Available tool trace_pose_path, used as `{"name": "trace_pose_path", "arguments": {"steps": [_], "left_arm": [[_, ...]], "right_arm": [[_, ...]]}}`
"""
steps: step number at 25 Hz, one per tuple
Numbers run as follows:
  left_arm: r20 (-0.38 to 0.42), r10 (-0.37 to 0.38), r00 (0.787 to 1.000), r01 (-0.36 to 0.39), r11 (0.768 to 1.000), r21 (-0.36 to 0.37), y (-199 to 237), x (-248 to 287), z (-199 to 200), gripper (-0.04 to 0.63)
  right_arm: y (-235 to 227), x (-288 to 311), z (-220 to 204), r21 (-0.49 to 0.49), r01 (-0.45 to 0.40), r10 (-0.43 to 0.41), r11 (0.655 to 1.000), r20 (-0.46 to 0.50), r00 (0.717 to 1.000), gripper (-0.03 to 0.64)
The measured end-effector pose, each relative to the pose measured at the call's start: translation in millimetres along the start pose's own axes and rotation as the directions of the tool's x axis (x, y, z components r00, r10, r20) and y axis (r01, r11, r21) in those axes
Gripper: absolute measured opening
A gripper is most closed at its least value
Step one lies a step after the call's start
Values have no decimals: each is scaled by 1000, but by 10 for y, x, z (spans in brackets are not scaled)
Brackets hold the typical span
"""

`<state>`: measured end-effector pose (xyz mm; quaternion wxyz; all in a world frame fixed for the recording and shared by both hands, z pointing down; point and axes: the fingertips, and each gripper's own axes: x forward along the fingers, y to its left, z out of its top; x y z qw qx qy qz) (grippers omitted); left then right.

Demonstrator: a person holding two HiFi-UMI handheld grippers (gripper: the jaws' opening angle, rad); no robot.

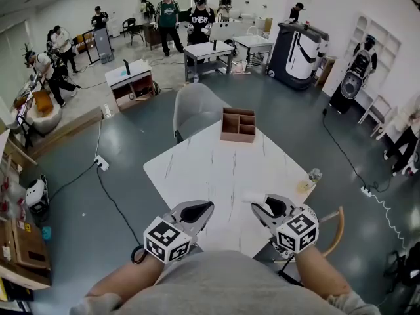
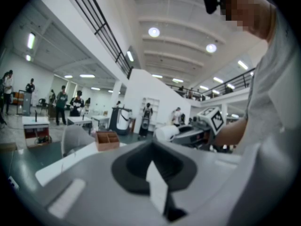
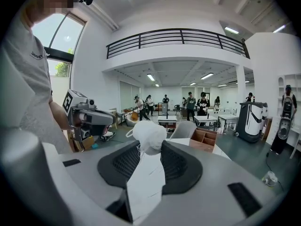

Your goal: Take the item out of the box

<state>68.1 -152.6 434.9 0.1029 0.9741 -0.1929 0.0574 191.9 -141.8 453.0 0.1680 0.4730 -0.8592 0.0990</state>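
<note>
A brown wooden box with open compartments stands at the far end of the white table. It also shows in the right gripper view as the box. My right gripper hovers over the near edge of the table, shut on a crumpled white bundle. That bundle bulges out past the jaw tips of the right gripper. My left gripper is level beside it at the near left, its jaws together with nothing between them. From the left gripper I see the bundle.
A grey chair stands against the table's far left side. A small clear bottle sits on the right corner, and a wooden chair is beside it. A cable trails over the floor on the left. People stand far behind.
</note>
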Motion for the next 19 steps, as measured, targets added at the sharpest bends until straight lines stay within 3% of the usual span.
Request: {"name": "trace_pose_path", "arguments": {"steps": [19], "left_arm": [[-7,-2,1000,2,1000,-1,59,44,-10,1]], "right_arm": [[-57,50,15,0,-1,1,1000,0,1000,132]]}}
